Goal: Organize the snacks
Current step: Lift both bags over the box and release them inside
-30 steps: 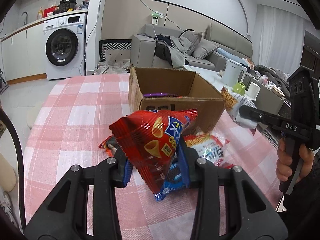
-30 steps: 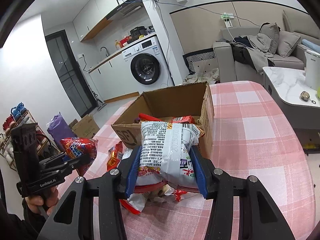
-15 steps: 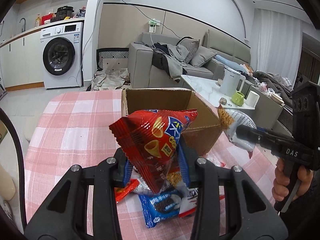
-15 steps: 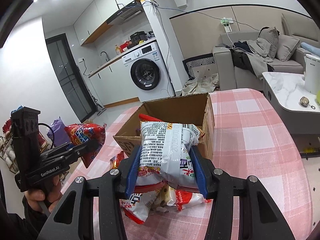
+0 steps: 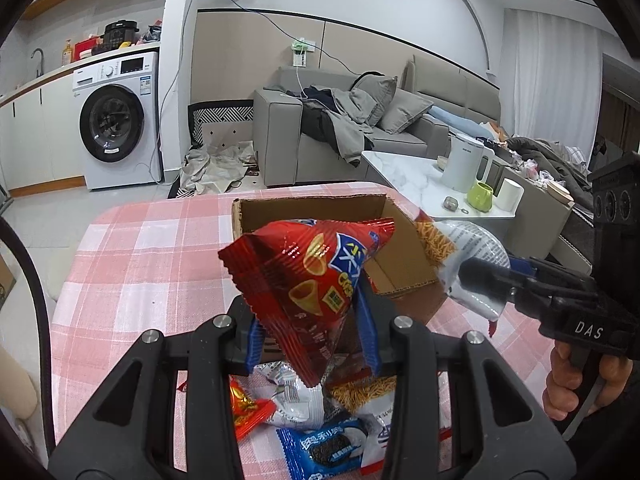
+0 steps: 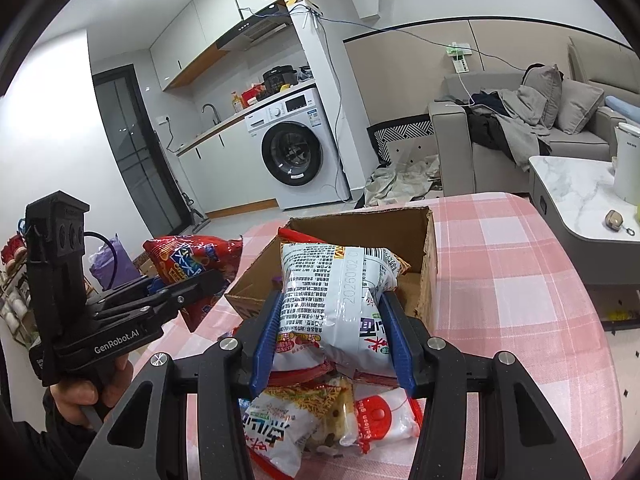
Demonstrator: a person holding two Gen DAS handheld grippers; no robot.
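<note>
A white washing machine [image 5: 116, 120] stands far left under a counter; a grey sofa [image 5: 360, 128] piled with clothes sits far right, and a white kettle [image 5: 466, 164] and green cup [image 5: 480, 197] rest on a marble table [image 5: 404, 172]

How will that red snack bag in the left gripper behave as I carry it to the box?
The red snack bag looks puffy and light, so it probably swings easily. Its glossy film may slip, since the left gripper pinches only its lower end. The contents are probably crushable.
</note>
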